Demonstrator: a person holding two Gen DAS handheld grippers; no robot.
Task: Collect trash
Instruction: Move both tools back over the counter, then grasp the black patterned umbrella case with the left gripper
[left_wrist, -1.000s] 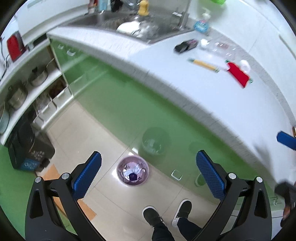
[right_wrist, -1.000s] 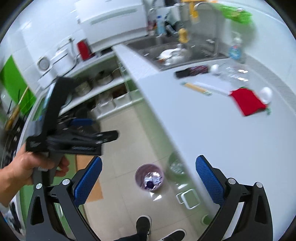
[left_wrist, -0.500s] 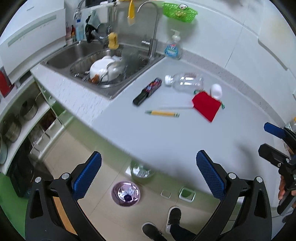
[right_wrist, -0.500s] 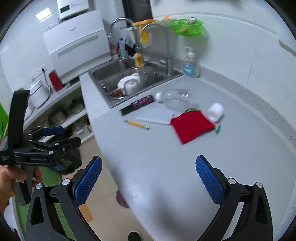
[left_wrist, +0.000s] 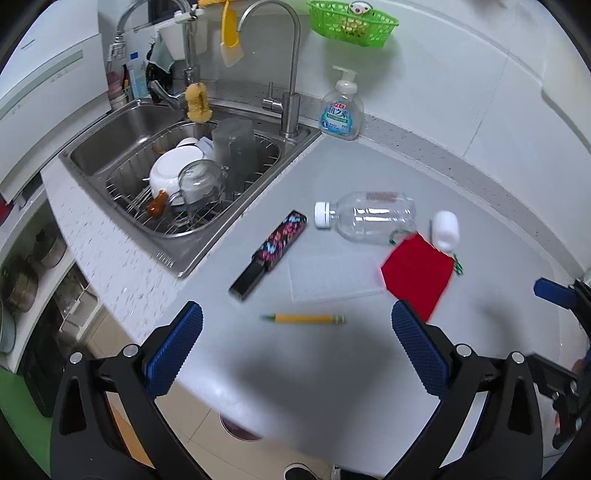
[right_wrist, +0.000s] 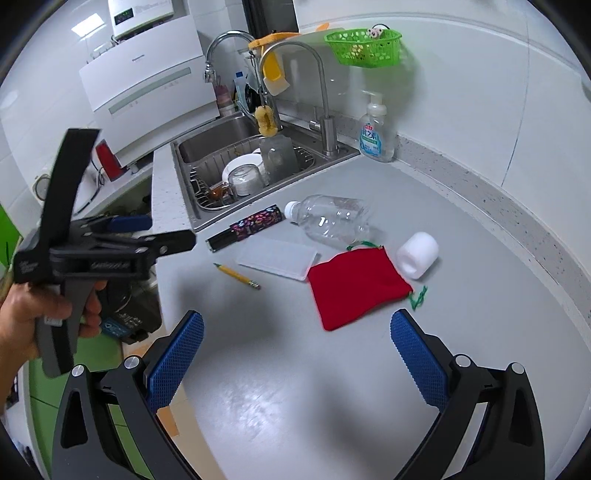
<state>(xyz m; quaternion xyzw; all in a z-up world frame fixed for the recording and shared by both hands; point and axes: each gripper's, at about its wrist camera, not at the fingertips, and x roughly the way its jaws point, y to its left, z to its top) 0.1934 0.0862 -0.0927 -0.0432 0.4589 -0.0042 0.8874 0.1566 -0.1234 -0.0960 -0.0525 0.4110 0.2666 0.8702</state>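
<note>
Countertop: grey, bare in the near part under both tongs.
Left tongs: released, blue pads spread wide, nothing between them, held above the near edge of the countertop.
Right tongs: released as well, pads wide apart, empty, over the countertop right of the left tongs.
Hand: wrapped round the grip of the left tongs, seen at the left of the right wrist view.
Pencil: yellow, lying flat just beyond the left tongs, between the lines of the two pads.
Red pouch: flat, green drawstring, just beyond the right pad of the left tongs; ahead of the right tongs, nearer their right pad.
Clear lid: flat, between pencil and bottle, its right edge under the pouch.
Plastic bottle: empty, on its side, white cap pointing left, farther off than the lid.
White roll: just right of the bottle, touching the far corner of the pouch.
Dark patterned case: slanted, near the sink rim, left of the lid.
Sink: far left, dishes in a wire rack.
Soap dispenser: upright at the far wall, right of the tap.
</note>
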